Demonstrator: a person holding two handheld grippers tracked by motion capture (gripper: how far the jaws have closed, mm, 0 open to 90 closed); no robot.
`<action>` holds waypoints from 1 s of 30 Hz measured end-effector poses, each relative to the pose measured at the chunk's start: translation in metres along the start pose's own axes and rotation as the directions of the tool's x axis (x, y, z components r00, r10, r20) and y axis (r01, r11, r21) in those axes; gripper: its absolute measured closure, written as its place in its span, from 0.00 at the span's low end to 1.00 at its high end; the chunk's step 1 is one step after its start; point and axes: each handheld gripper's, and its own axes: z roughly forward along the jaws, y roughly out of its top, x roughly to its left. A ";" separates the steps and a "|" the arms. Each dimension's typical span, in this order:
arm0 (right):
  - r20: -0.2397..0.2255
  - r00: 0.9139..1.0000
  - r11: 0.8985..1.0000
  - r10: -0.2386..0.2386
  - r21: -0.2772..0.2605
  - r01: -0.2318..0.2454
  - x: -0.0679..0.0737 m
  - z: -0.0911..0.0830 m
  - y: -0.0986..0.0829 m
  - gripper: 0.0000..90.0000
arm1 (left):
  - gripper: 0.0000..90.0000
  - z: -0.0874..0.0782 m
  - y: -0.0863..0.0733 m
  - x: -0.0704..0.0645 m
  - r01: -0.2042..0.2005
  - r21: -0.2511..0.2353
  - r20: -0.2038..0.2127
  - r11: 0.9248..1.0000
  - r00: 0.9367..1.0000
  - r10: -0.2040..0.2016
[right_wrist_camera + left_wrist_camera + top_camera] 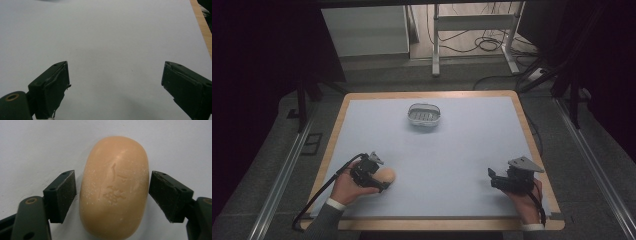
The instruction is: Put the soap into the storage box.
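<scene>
A peach-coloured soap bar (115,187) lies flat on the pale blue mat (462,150) near the front-left corner of the table (341,120). The left gripper (384,180) reaches in from the person's side with its jaws spread to either side of the bar. In the left gripper view a thin gap shows between each black pad and the soap, so the jaws bracket it but do not yet pinch it. The long axis of the bar runs along the gripper's line, which puts the pads against its two long flanks, the narrower span; that looks like the reason for this approach.

The soap is a rounded oval, matte and waxy, dusted with pale flecks, with a faint stamped mark pressed into its top. It will likely be slippery, and its curved sides give flat pads little to bite on.

The right gripper (493,181) rests low at the front-right of the mat, well apart from the soap, jaws spread wide over bare mat, holding nothing; its pad facing looks worn and peeling at the edges.

At the far middle of the mat sits a small oval dish (424,115) of pale, slotted plastic, probably a soap tray and the likely destination
</scene>
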 end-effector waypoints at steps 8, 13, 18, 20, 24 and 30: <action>0.021 1.000 1.000 -0.017 0.010 0.017 0.001 0.001 0.000 0.08 | 0.33 0.002 0.000 -0.001 -0.012 0.011 0.001 1.000 1.000 0.012; 0.022 1.000 1.000 -0.010 0.007 0.010 0.001 0.001 0.000 0.08 | 0.35 0.001 -0.001 0.000 -0.026 0.009 0.004 1.000 1.000 0.026; 0.024 1.000 1.000 -0.008 0.004 0.007 0.000 0.000 0.000 0.08 | 0.35 -0.002 -0.001 0.003 -0.026 0.004 -0.002 1.000 1.000 0.026; 0.025 1.000 1.000 -0.005 0.003 0.005 0.000 -0.001 0.000 0.08 | 0.35 -0.005 -0.001 0.004 -0.026 -0.004 -0.003 1.000 1.000 0.026; 0.029 1.000 1.000 -0.001 0.000 0.001 -0.001 -0.001 0.000 0.09 | 0.35 -0.011 0.002 0.007 -0.024 -0.022 -0.002 0.999 1.000 0.024; 0.029 1.000 1.000 -0.003 -0.001 0.003 -0.001 -0.001 0.000 0.08 | 0.35 -0.019 0.008 0.010 -0.028 -0.036 -0.007 0.999 1.000 0.028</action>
